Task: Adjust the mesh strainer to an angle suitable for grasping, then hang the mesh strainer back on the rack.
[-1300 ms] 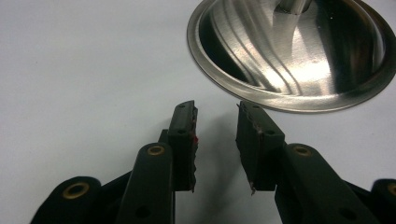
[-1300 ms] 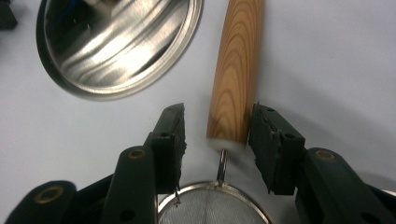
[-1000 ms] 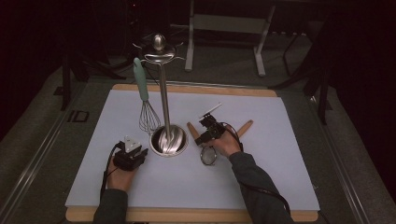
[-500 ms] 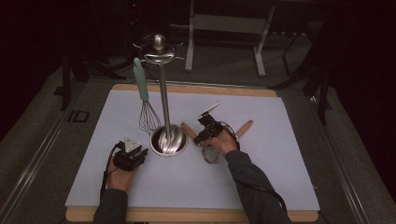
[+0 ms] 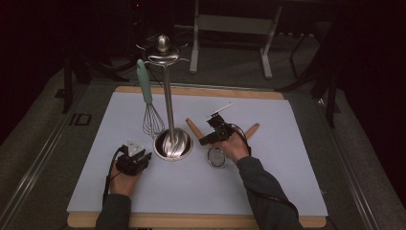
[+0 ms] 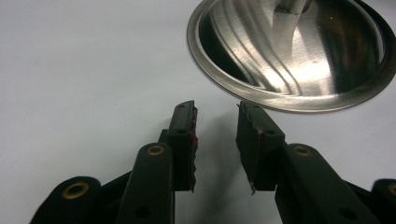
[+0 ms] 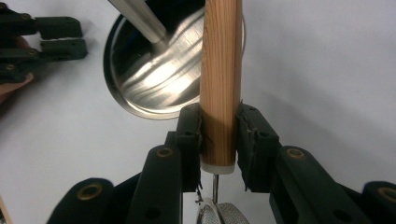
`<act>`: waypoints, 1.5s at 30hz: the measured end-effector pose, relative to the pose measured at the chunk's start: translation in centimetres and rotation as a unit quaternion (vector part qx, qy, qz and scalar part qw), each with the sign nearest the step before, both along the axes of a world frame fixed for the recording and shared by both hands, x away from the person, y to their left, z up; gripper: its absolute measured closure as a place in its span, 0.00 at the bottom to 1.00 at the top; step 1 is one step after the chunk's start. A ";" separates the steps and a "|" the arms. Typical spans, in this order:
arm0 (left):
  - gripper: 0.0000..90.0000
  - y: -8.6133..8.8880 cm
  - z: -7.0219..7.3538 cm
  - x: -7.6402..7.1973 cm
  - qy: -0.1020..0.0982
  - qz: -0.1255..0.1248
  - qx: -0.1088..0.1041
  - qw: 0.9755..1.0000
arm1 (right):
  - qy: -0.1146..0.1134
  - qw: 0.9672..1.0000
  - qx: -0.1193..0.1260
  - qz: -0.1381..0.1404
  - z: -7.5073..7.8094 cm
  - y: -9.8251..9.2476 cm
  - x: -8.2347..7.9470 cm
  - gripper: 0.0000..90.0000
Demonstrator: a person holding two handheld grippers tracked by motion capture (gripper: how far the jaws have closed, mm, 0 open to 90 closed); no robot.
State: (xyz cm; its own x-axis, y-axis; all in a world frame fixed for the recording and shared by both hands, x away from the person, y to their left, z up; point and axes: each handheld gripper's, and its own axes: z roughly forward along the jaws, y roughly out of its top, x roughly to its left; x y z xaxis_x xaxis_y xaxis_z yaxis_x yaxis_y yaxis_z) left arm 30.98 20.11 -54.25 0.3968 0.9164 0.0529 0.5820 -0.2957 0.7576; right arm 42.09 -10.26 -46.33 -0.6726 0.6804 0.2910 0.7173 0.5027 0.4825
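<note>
Steel stand [image 5: 168,112] with a round base [image 5: 173,143] rises near the middle of the white surface [image 5: 287,158], and a whisk [image 5: 149,108] with a pale green handle hangs at its left side. Right gripper [image 7: 218,133] is closed on a wooden handle [image 7: 221,70]; both jaws press on its sides close to the white end cap, and a thin wire goes from that end down to a small mesh strainer head [image 7: 219,213]. In the high view the right gripper [image 5: 215,134] sits just right of the base, with the strainer ring [image 5: 217,157] on the surface under the hand [image 5: 233,147]. Two other wooden handles lie beside it, one [image 5: 193,126] between stand and gripper and one [image 5: 251,130] to the right. Left gripper [image 6: 215,140] is open, its jaws apart with nothing between them, low over the surface and just beside the base rim [image 6: 261,100]. In the high view it [image 5: 133,158] rests left of the base.
</note>
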 end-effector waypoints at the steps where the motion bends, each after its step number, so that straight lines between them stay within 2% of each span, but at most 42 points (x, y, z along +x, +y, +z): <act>1: 0.75 0.0 0.0 0.0 0.000 0.000 0.000 1.000 | -0.003 1.000 0.002 0.002 0.1 -0.1 -0.1 0.80; 13: 0.75 0.0 0.0 0.0 0.000 0.000 0.001 1.000 | -0.033 0.999 0.027 0.016 1.9 -0.7 -1.5 0.80; 37: 0.75 0.1 0.0 0.0 -0.003 0.004 -0.002 1.000 | -0.078 0.995 0.051 0.027 5.0 -1.6 -3.0 0.80; 41: 0.75 0.2 0.1 -0.1 -0.007 0.006 -0.008 1.000 | -0.085 0.994 0.059 0.027 5.5 -1.8 -3.3 0.80; 45: 0.74 0.6 0.1 -0.2 -0.011 0.011 -0.026 1.000 | -0.092 0.993 0.068 0.028 6.0 -2.0 -3.5 0.80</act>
State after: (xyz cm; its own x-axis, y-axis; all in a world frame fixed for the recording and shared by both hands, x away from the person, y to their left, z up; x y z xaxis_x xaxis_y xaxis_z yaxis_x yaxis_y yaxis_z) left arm 30.78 20.69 -54.13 0.3761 0.9265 0.0139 0.5707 -0.2434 0.7843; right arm 38.56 -12.30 -40.30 -0.7580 0.6037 0.2471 0.5842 0.4598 0.6688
